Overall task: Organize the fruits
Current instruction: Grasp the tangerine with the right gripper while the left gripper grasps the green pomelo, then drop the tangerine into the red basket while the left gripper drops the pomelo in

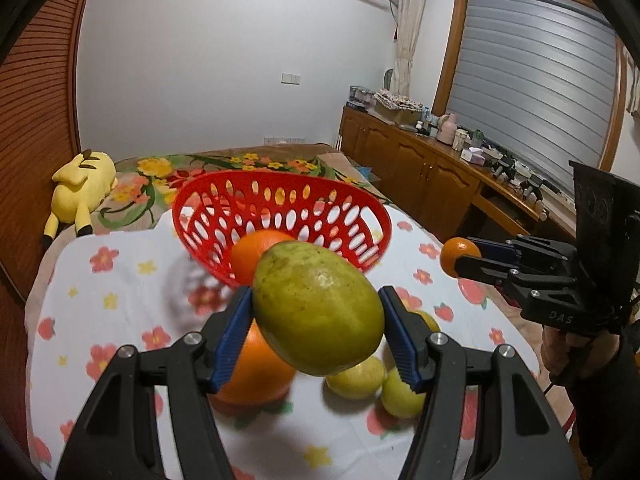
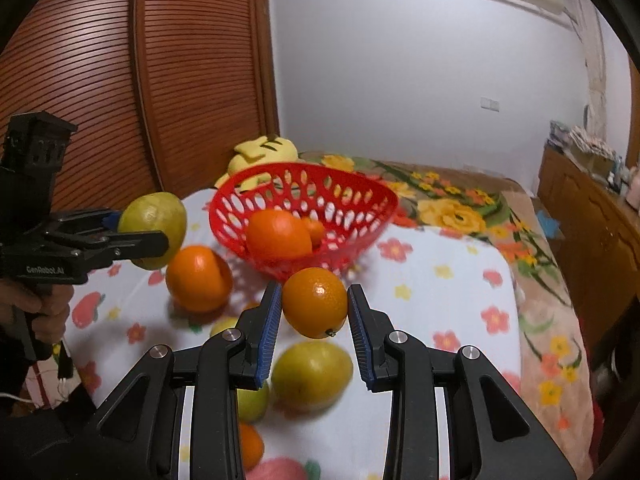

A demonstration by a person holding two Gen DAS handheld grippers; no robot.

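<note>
My left gripper (image 1: pixel 316 308) is shut on a large green-yellow fruit (image 1: pixel 318 308), held above the cloth in front of the red basket (image 1: pixel 280 196). From the right wrist view the same fruit (image 2: pixel 154 224) and left gripper (image 2: pixel 154 236) show at the left. My right gripper (image 2: pixel 314 308) is shut on a small orange (image 2: pixel 315 303), also lifted clear of the cloth; the left wrist view shows that small orange (image 1: pixel 458 256) at the right. The red basket (image 2: pixel 360 188) holds a big orange (image 2: pixel 278 236) and a smaller one (image 2: pixel 314 230).
On the flowered cloth (image 1: pixel 120 280) lie a large orange (image 2: pixel 198 278), yellow-green fruits (image 2: pixel 310 374) (image 1: pixel 356 378) and a small orange (image 2: pixel 250 444). A yellow plush toy (image 1: pixel 80 188) lies behind the basket. A wooden cabinet (image 1: pixel 420 168) lines the right wall.
</note>
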